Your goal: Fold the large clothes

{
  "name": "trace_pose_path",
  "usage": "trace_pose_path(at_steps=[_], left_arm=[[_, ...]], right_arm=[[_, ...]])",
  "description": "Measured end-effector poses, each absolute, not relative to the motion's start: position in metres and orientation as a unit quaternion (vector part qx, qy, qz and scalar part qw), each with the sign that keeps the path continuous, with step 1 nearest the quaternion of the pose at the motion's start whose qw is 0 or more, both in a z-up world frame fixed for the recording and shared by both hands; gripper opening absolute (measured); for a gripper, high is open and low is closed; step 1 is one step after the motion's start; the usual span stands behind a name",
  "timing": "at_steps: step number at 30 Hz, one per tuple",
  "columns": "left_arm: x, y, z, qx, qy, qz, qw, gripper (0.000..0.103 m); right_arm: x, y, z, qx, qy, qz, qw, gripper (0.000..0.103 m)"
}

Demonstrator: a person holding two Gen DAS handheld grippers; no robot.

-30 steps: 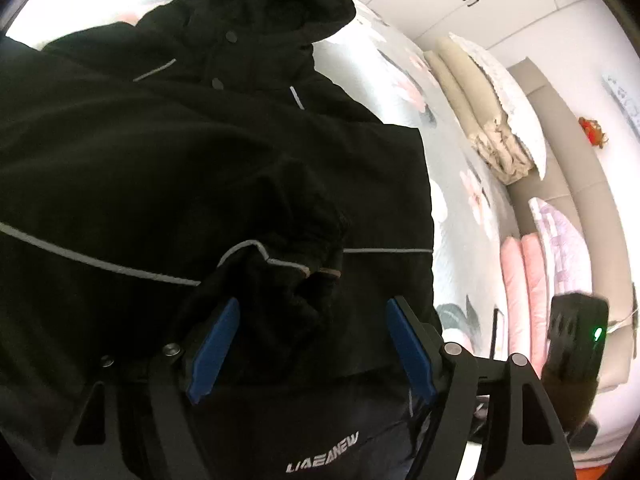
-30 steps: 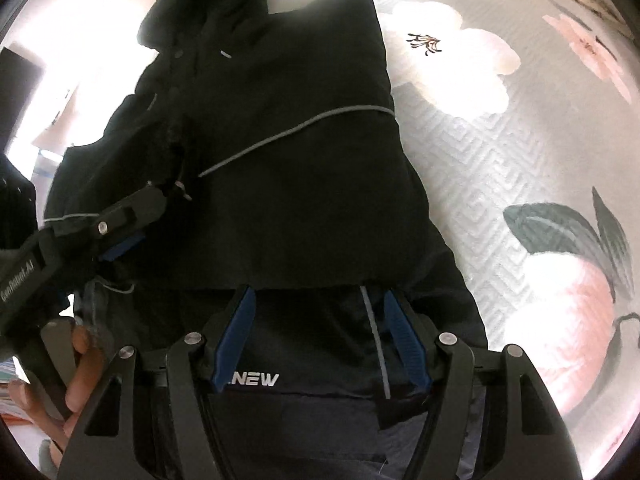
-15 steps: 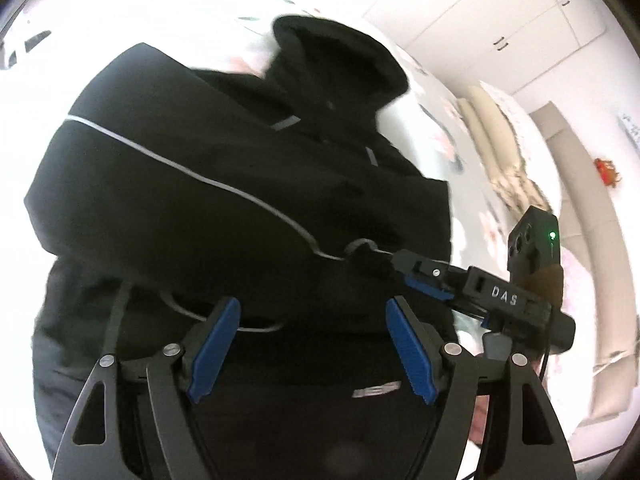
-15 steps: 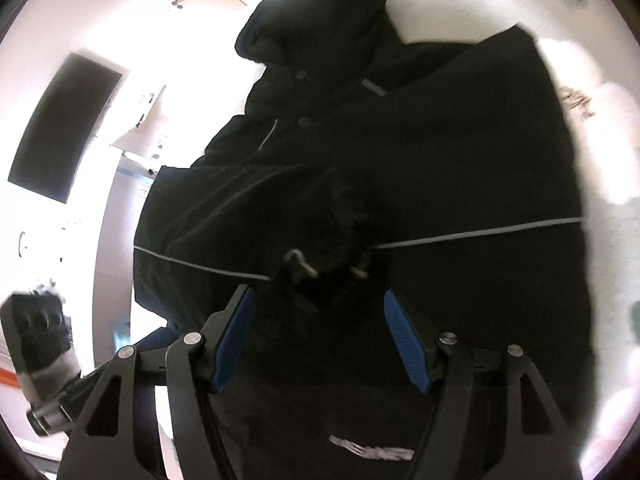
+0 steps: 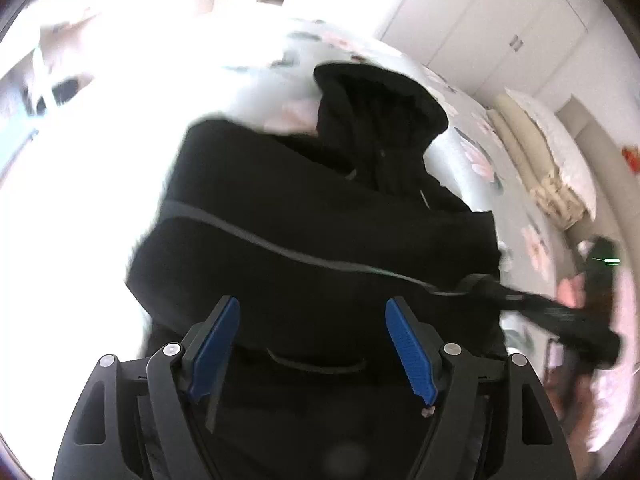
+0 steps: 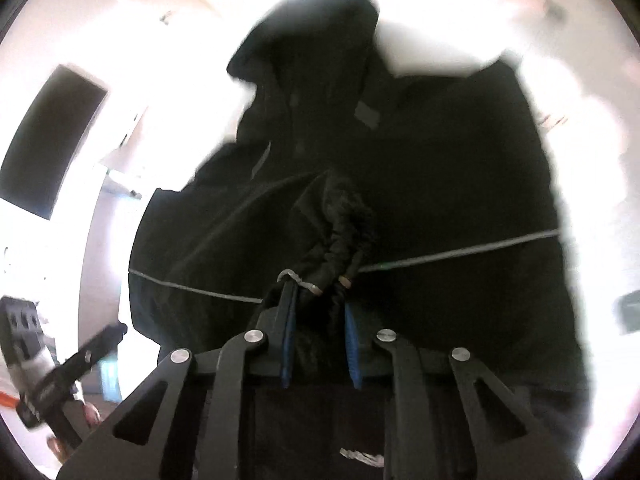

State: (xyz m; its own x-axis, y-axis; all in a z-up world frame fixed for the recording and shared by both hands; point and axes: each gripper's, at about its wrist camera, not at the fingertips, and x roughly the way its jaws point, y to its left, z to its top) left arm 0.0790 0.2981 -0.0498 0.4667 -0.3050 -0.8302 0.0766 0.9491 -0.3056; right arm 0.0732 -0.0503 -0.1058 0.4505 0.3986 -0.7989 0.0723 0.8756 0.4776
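Fingers first. Right gripper [image 6: 318,332]: jaws closing, the blue pads [image 6: 289,340] drawn near together with a bunched cuff [image 6: 340,236] of black fabric between them; the pads press on it from both sides. Left gripper [image 5: 310,344]: blue-padded fingers [image 5: 408,346] stand wide apart, nothing pinched; black fabric lies beyond and beneath them, not held.

Bed [image 5: 484,160]: pale floral cover, visible beyond and to the right of the left fingers; much of it is washed out by glare.

Jacket [image 5: 320,208]: large, black, hooded, spread on the bed ahead of both sets of fingers. Body fills the middle of both views. One thin grey piping line [image 5: 288,248] runs across it ahead of the left fingertips; in the right wrist view a like line [image 6: 460,250] runs out to either side of the pinched cuff.

Hood [image 5: 380,104]: at the far end of the jacket, farthest from both sets of fingers.

Folded bedding [image 5: 532,160]: stacked well to the right of the left fingers, at the bed's edge.

Cuff detail: crumpled, rising just ahead of the right fingertips, with a small grey loop [image 6: 294,278] at the left pad's tip.

From the left wrist view the right gripper [image 5: 486,286] shows to the right of the left fingers, its tip at the jacket's edge, blurred. From the right wrist view the left gripper [image 6: 110,330] shows low to the left, apart from the jacket.
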Motion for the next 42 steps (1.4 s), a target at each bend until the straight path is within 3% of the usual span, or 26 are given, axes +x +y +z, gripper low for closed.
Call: trace_pose_path(at_steps=[3,6,11,14,17,22,27,33,34,37,42], left_arm=[[0.101,0.286,-0.047,-0.077,0.493,-0.118,0.859,0.077],[0.127,0.279,-0.079,-0.068,0.524,-0.125,0.840,0.077],[0.148,0.264,-0.144,0.031,0.570,-0.082,0.817,0.074],[0.147,0.260,-0.143,0.056,0.561,-0.088,0.821,0.075],[0.147,0.256,-0.142,0.071,0.558,-0.088,0.822,0.075],[0.143,0.250,-0.109,0.048,0.535,-0.118,0.835,0.075],[0.150,0.242,-0.085,0.038,0.510,-0.149,0.846,0.075],[0.167,0.252,-0.139,0.053,0.564,-0.117,0.815,0.075],[0.164,0.258,-0.148,0.045,0.563,-0.130,0.815,0.075],[0.158,0.253,-0.154,0.072,0.550,-0.140,0.820,0.075],[0.159,0.244,-0.134,0.081,0.549,-0.145,0.819,0.076]], right_arm=[[0.057,-0.083,-0.062,0.207,0.476,0.050,0.853,0.024],[0.054,-0.113,-0.045,0.175,0.459,-0.004,0.871,0.024],[0.085,-0.133,-0.111,0.107,0.521,-0.064,0.844,0.020],[0.085,-0.156,-0.152,0.168,0.558,-0.062,0.810,0.020],[0.074,-0.160,-0.156,0.182,0.555,-0.064,0.809,0.020],[0.068,-0.138,-0.111,0.183,0.523,-0.043,0.831,0.034],[0.090,-0.077,-0.072,0.131,0.499,0.030,0.856,0.034],[0.114,-0.026,-0.139,0.019,0.572,0.003,0.820,0.031],[0.111,-0.032,-0.157,0.019,0.592,-0.002,0.806,0.025],[0.112,-0.052,-0.182,0.082,0.604,0.012,0.793,0.020],[0.126,-0.060,-0.182,0.119,0.619,0.009,0.776,0.019]])
